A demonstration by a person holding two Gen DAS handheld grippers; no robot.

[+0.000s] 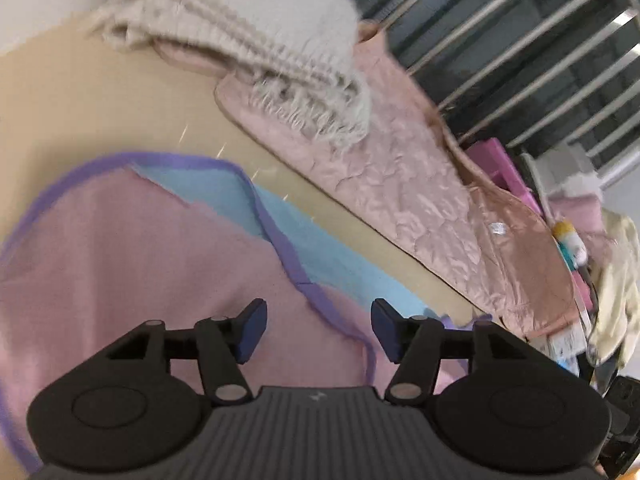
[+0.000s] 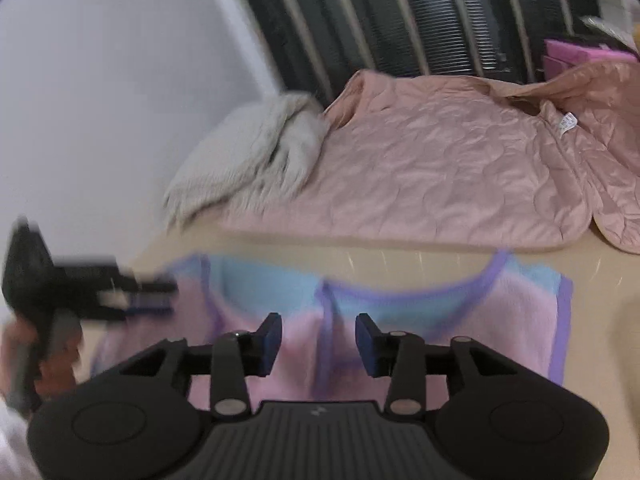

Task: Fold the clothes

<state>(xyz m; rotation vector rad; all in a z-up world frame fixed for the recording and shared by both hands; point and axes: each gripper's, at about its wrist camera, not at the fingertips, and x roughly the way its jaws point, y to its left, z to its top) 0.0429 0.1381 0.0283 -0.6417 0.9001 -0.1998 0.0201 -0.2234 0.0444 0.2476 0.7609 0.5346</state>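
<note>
A pink and light-blue sleeveless garment with purple trim [image 1: 132, 248] lies flat on the tan table [image 1: 100, 112]. It also shows in the right wrist view [image 2: 400, 312], with its neckline facing away. My left gripper [image 1: 318, 330] is open and empty, hovering over the garment's purple-edged armhole. My right gripper [image 2: 318, 344] is open and empty above the garment's front near the neckline. The left gripper [image 2: 154, 298] appears blurred at the left of the right wrist view, by the garment's left edge.
A pink quilted jacket [image 1: 400, 184] lies behind the garment, also in the right wrist view [image 2: 432, 168]. A folded cream knitted piece with fringe [image 1: 256, 32] rests on its end [image 2: 248, 160]. Pink boxes and clutter [image 1: 568, 216] sit beyond. A white wall [image 2: 100, 80] and dark slatted blinds [image 2: 400, 12] stand behind.
</note>
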